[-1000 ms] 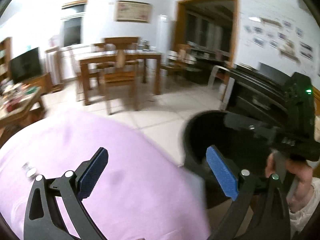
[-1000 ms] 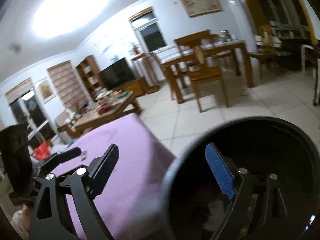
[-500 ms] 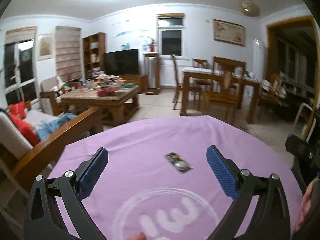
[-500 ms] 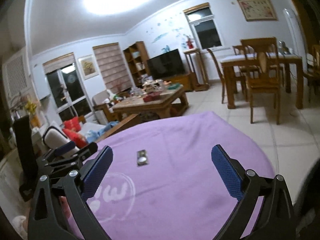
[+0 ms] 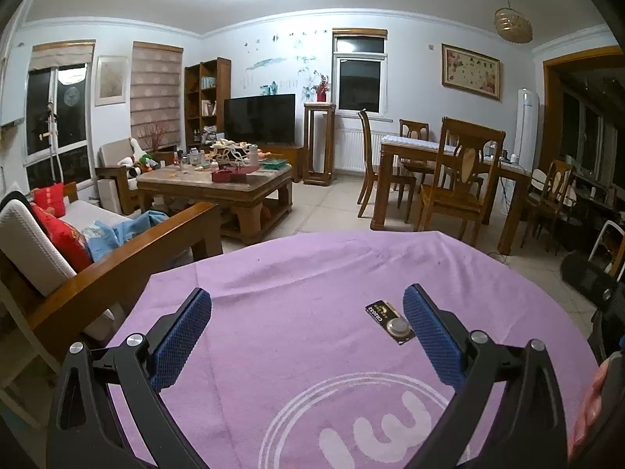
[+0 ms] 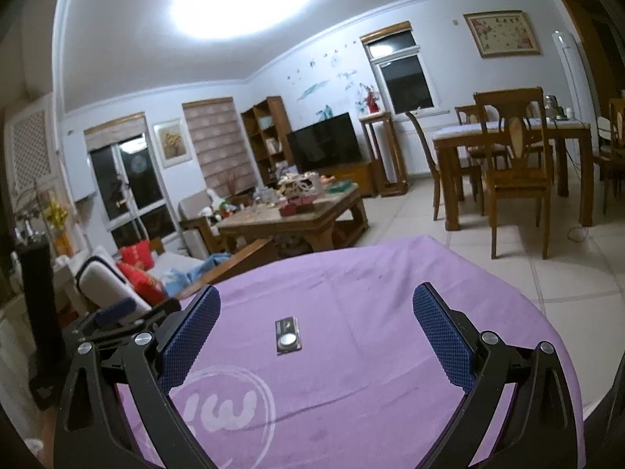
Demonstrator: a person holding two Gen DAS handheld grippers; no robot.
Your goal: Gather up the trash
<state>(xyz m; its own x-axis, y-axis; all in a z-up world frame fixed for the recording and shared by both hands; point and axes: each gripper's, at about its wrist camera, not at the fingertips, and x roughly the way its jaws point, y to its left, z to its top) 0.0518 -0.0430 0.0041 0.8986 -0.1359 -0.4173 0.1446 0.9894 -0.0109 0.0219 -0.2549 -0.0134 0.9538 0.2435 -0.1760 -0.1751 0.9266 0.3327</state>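
Battery pack [image 6: 288, 337] flat on purple tablecloth [image 6: 371, 351], living room behind; both grippers [image 5: 308, 326] [image 6: 316, 328] agape, empty

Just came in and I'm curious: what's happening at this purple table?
A person holds a gripper in each hand over the purple tablecloth, collecting trash. One piece lies on it: a small black button-battery card. The right gripper faces it with jaws open, nothing held. The left gripper is open too, the card just inside its right finger. Neither touches it.
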